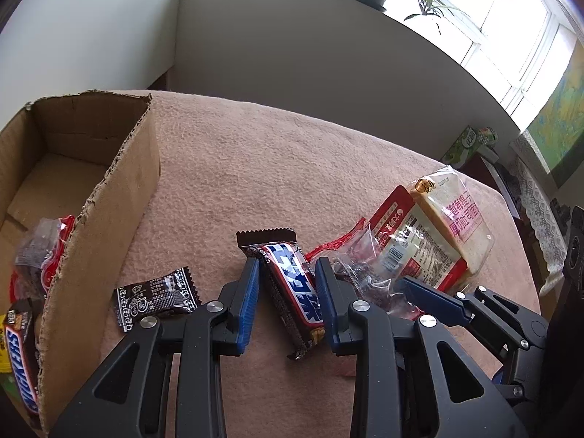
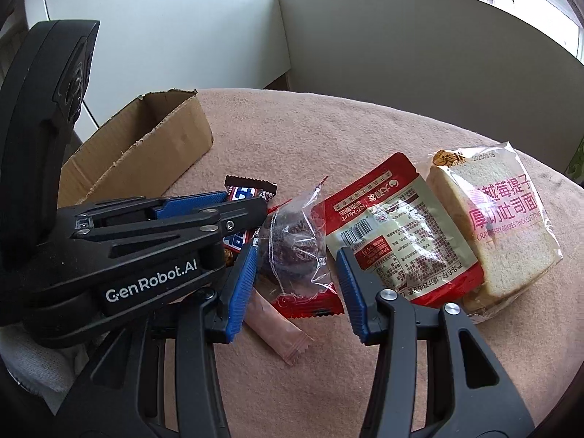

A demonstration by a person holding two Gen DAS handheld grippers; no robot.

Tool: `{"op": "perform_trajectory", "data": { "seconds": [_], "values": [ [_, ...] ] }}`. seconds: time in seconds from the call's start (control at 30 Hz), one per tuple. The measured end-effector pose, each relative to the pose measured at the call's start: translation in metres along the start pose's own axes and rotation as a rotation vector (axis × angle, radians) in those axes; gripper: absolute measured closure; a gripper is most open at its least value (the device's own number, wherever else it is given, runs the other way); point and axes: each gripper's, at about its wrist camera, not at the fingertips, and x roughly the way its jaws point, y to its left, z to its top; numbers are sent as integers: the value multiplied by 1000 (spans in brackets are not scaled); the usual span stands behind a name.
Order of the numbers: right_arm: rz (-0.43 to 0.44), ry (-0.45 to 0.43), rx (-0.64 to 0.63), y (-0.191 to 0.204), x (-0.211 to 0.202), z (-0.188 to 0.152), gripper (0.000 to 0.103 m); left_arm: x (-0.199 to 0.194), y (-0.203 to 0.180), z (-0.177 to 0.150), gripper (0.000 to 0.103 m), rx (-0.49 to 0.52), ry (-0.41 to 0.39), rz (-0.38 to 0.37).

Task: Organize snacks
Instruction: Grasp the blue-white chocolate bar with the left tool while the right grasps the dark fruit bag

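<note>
Left gripper (image 1: 286, 288) brackets the brown Snickers bar (image 1: 292, 288), pads not visibly pressing; right gripper (image 2: 295, 281) straddles the clear-wrapped dark cake (image 2: 292, 244) ungripped; torn cardboard box (image 1: 98, 197) leftward holds few snacks, most remain.

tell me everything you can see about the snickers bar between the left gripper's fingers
The Snickers bar is a long bar in a glossy brown wrapper with a red-edged blue and white logo and crimped, zigzag ends. It lies flat on the pink cloth, its near end angled right, between the left gripper's blue pads. They flank it closely; contact isn't clear. A clear cake packet lies beside it.
</note>
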Motion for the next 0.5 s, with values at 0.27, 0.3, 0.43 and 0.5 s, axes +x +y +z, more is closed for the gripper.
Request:
{"op": "perform_trajectory", "data": {
  "seconds": [0.27,0.3,0.43,0.5],
  "values": [
    [6,3,1,-3,3,1,65,0,-3,-3,73,34,-4,-2],
    [6,4,1,-5,1,0,65,-1,-5,-4,73,45,-5,0],
    [-12,7,7,-13,-8,-6,66,-3,-10,-8,73,59,-11,10],
    [-12,6,21,-19,-12,-9,66,-2,-10,-8,73,56,-9,11]
  ]
}}
